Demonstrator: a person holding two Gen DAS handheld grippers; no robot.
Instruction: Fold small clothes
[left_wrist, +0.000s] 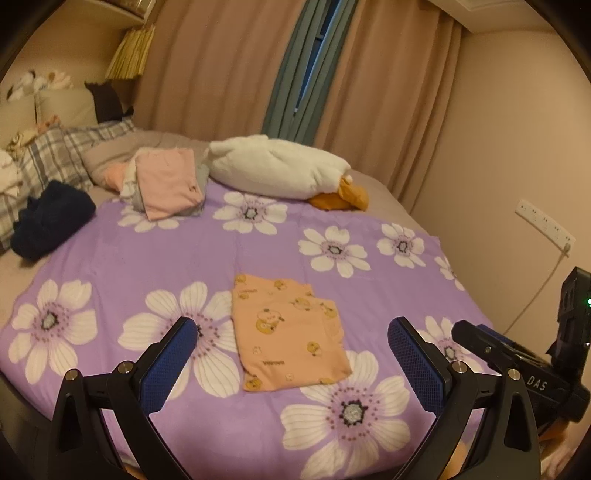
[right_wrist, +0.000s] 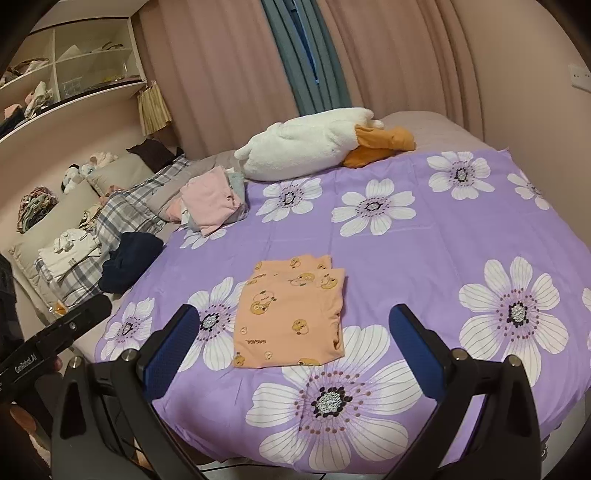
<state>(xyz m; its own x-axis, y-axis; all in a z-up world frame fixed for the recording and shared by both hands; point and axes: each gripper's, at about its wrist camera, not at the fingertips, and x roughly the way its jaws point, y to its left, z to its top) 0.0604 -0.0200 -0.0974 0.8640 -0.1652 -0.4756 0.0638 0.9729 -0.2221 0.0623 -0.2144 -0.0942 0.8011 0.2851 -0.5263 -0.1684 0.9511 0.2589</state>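
Note:
A small orange garment with duck prints (left_wrist: 286, 332) lies folded flat on the purple flowered sheet (left_wrist: 147, 258); it also shows in the right wrist view (right_wrist: 293, 314). My left gripper (left_wrist: 291, 332) is open and empty, held above the bed's near edge, its blue pads on either side of the garment in view. My right gripper (right_wrist: 291, 321) is open and empty, held back the same way. The right gripper's body shows at the right of the left wrist view (left_wrist: 524, 362). A stack of folded pink and grey clothes (left_wrist: 166, 184) lies at the far left of the sheet (right_wrist: 214, 201).
A white plush duck (left_wrist: 284, 168) lies at the far side of the bed (right_wrist: 314, 146). A dark navy garment (left_wrist: 51, 218), plaid pillows (left_wrist: 48, 158) and more clothes sit at the left. Curtains and a wall with a power strip (left_wrist: 545, 223) stand behind and right. Shelves (right_wrist: 74, 66) hang at upper left.

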